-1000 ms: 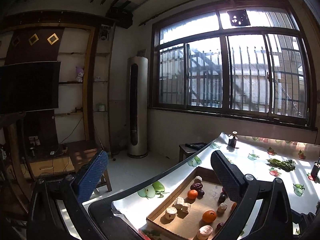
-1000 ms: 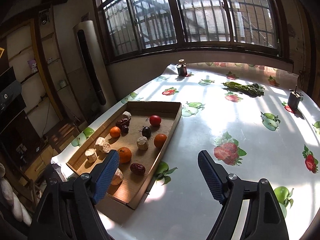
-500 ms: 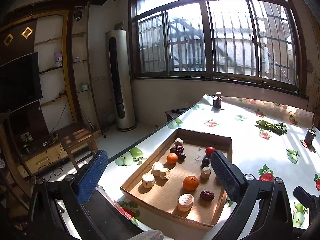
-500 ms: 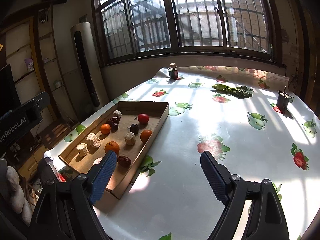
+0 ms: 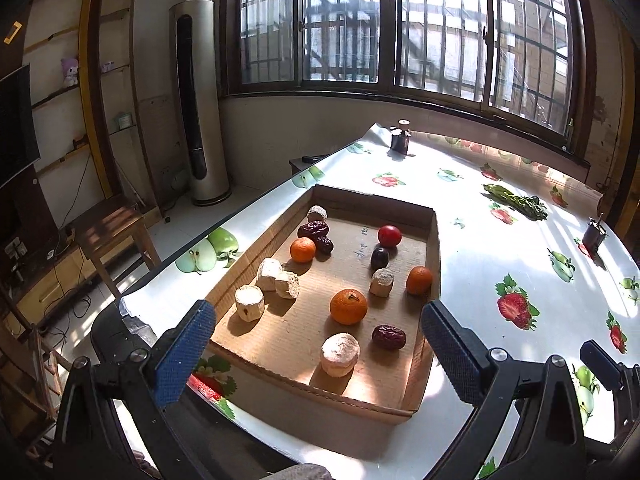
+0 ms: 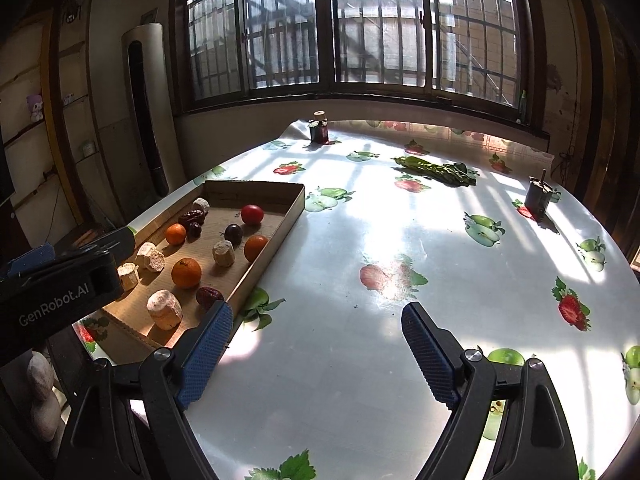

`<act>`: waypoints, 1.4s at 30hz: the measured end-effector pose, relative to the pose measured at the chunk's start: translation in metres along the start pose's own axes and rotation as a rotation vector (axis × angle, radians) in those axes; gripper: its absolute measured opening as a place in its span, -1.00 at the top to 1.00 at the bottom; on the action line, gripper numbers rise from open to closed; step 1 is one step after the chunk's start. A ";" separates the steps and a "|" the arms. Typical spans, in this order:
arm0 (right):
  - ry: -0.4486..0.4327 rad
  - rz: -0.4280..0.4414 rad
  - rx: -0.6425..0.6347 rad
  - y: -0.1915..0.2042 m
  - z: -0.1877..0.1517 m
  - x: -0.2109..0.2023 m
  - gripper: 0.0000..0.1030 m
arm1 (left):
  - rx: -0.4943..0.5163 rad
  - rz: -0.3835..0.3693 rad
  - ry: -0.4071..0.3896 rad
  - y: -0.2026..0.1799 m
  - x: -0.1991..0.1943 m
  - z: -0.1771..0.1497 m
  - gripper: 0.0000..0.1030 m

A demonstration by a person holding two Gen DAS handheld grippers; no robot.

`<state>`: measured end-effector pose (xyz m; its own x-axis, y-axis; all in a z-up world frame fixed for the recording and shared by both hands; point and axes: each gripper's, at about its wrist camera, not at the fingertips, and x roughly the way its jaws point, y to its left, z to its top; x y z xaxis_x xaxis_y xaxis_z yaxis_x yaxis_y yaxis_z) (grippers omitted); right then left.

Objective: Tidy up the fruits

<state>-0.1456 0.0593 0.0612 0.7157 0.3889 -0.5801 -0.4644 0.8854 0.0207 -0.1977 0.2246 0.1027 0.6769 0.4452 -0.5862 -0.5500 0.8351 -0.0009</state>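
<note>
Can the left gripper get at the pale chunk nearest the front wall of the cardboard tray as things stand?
Probably yes: the left gripper is open and empty, the pale chunk lies between its fingers' lines with nothing over it; only the cardboard tray's low front wall intervenes.

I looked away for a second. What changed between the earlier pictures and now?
The left gripper tipped down from the room toward the shallow cardboard tray of fruit, fingers open, holding nothing. The right gripper barely shifted, open and empty over the fruit-print tablecloth. Nothing in the tray moved.

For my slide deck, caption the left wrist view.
Open left gripper above a cardboard tray of oranges, dates and pale chunks.
</note>
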 end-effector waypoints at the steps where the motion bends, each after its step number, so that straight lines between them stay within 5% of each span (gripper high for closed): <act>1: 0.003 -0.004 -0.008 0.002 -0.001 0.001 -0.74 | 0.001 -0.006 0.003 0.000 0.001 -0.001 -0.99; 42: 0.071 0.009 -0.101 0.041 0.003 0.028 -0.74 | -0.016 -0.055 0.070 0.016 0.030 -0.005 -0.99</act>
<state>-0.1430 0.1070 0.0483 0.6740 0.3748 -0.6365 -0.5234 0.8504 -0.0534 -0.1888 0.2490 0.0809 0.6709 0.3744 -0.6401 -0.5209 0.8523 -0.0475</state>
